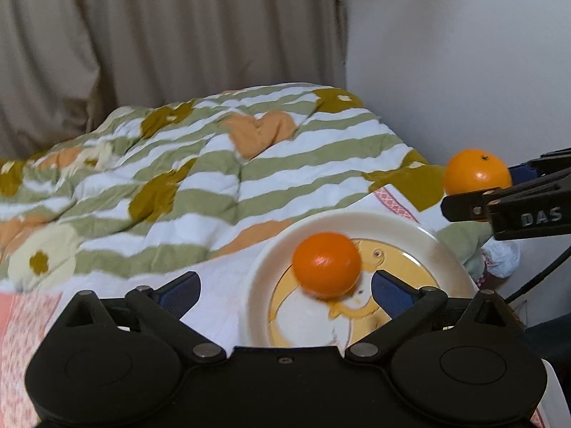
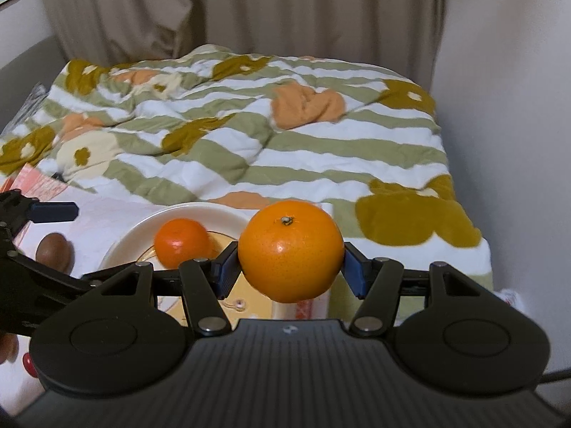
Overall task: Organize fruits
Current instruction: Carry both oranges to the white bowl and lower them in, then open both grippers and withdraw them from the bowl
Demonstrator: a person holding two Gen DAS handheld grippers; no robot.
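Fruits: small orange (image 1: 326, 264) on plate (image 1: 410, 230), lying free between left gripper (image 1: 285, 290) fingers, spread wide. Big orange (image 2: 291, 251) clamped in right gripper (image 2: 291, 267) fingers, above plate edge, not yet placed. Brown fruit (image 2: 53, 251) left of plate, untouched.

The quilt (image 2: 249, 135) is white with sage-green stripes, plus mustard flowers and peach hearts. Both oranges, the small one (image 1: 326, 264) and the bigger one (image 2: 289, 251), are bright orange (the bigger is a shade paler, with a dark stem dot). The plate (image 1: 399, 228) is cream with a yellow cartoon print. The grippers are black with blue pads (image 2: 353, 267), and the curtain (image 2: 232, 10) is beige.
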